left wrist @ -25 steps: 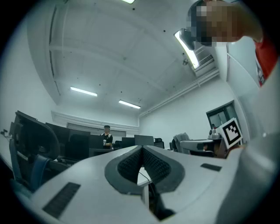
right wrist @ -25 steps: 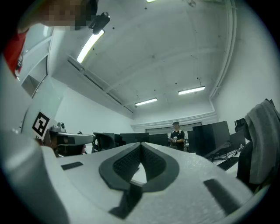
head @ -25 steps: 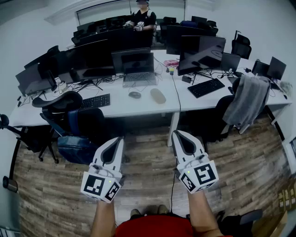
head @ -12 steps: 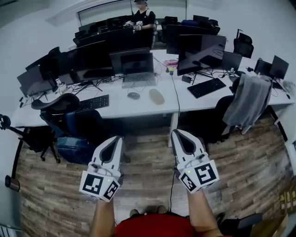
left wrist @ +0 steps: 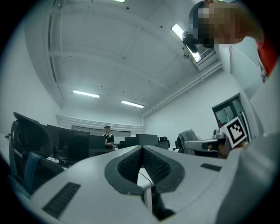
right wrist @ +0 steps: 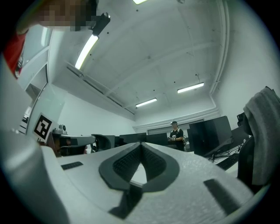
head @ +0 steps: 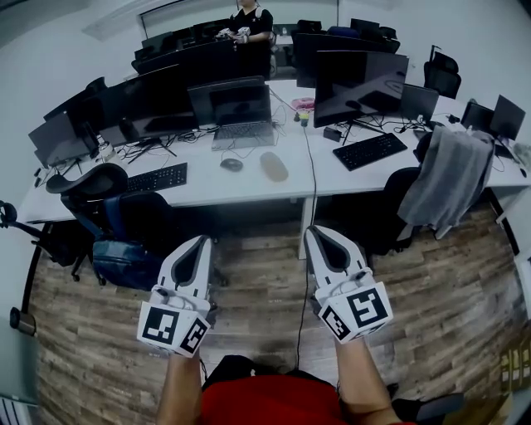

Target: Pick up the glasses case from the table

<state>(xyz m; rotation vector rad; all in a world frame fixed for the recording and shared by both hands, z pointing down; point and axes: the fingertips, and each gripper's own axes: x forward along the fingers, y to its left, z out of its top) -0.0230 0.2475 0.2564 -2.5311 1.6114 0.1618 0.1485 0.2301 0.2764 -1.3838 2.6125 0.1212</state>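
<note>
The glasses case (head: 273,166), a beige oval, lies on the white desk (head: 249,188) right of a mouse (head: 231,164) and in front of a laptop (head: 236,114). My two grippers are held side by side over the wooden floor, well short of the desk and pointing at it. The left gripper (head: 200,242) is shut and empty; in its own view the left gripper (left wrist: 141,148) has its pads meeting at the tip. The right gripper (head: 316,233) is also shut with nothing in it, and the right gripper (right wrist: 141,144) shows the same closed tip.
Monitors (head: 358,76), two keyboards (head: 367,151) and cables crowd the desk. A black office chair (head: 99,187) with a blue bag stands at left, a chair draped with a grey garment (head: 449,178) at right. A person (head: 246,21) stands behind the far desks.
Both grippers have moved a little toward the desk, staying shut and side by side. The head view has shifted with them, so the desk sits slightly differently in frame.
</note>
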